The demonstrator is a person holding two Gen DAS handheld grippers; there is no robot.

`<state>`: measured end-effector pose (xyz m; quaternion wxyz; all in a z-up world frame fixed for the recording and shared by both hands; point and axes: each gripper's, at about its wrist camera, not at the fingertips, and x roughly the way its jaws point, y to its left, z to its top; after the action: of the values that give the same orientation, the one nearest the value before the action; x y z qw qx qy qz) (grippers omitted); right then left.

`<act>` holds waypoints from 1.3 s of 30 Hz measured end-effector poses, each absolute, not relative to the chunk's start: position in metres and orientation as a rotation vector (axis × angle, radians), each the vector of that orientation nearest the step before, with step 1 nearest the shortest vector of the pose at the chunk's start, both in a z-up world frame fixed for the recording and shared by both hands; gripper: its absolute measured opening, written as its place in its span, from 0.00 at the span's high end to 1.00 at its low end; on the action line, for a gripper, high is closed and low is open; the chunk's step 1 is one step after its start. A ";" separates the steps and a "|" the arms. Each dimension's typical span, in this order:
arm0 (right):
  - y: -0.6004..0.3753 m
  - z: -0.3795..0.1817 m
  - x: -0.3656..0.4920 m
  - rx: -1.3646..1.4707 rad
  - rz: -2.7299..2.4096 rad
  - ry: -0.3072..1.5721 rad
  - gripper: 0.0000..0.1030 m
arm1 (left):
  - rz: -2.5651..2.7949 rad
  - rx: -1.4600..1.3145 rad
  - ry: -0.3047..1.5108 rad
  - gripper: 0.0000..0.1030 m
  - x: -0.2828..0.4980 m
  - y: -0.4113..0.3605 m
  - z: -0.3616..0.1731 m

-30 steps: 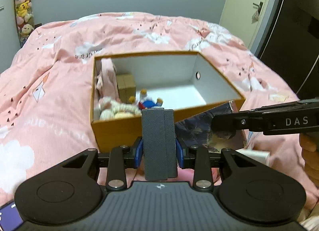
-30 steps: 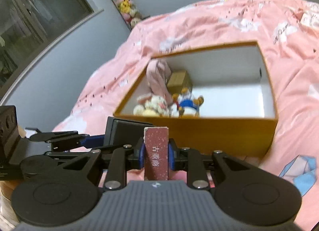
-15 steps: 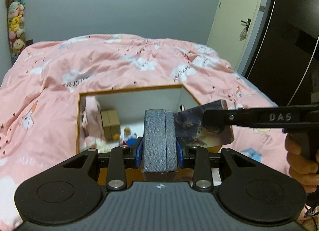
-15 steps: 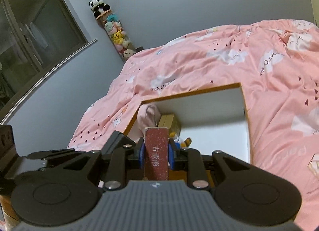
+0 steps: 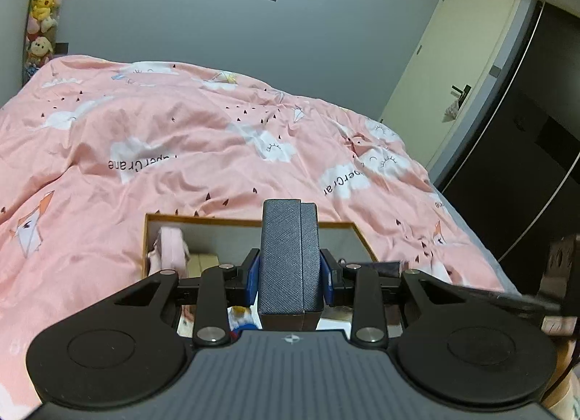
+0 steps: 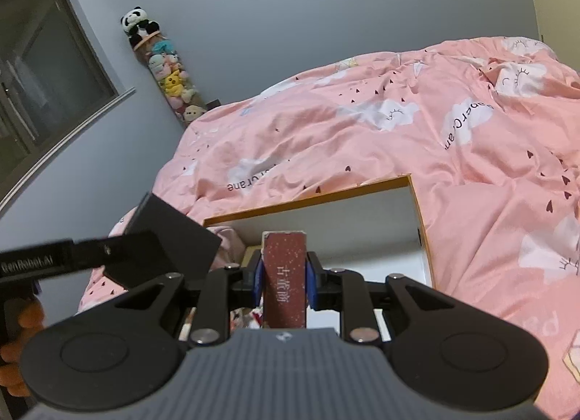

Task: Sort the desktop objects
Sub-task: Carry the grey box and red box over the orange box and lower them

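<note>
My left gripper point(image 5: 289, 275) is shut on a dark grey textured case point(image 5: 289, 257), held upright above the near part of the orange box point(image 5: 203, 220). My right gripper point(image 6: 284, 277) is shut on a dark red book with white characters point(image 6: 284, 275), also above the box point(image 6: 326, 197). The box has white inner walls and holds a pink soft toy point(image 5: 168, 246), a small cardboard box point(image 5: 206, 260) and a blue and white plush point(image 5: 243, 318), mostly hidden behind the grippers. The left gripper with the grey case also shows in the right wrist view point(image 6: 170, 238).
The box sits on a bed with a pink cloud-print duvet point(image 5: 181, 152). A column of plush toys point(image 6: 170, 83) hangs in the room corner. A window point(image 6: 36, 68) is at left, a white door point(image 5: 460, 68) and dark wardrobe point(image 5: 536, 166) at right.
Both grippers have risen and tilted up with their loads. The box has dropped low in both views and is now largely hidden behind the grippers.
</note>
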<state>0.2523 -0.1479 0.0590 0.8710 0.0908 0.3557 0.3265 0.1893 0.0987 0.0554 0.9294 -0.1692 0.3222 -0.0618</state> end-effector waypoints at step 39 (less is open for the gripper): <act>-0.097 -0.021 0.358 0.178 0.584 0.969 0.76 | 0.104 -0.242 0.914 0.64 0.311 0.076 -0.067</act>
<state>0.3584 -0.0972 -0.0215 0.8404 0.0841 0.4586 0.2762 0.3113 0.0760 -0.0669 0.8890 -0.1167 0.4400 0.0502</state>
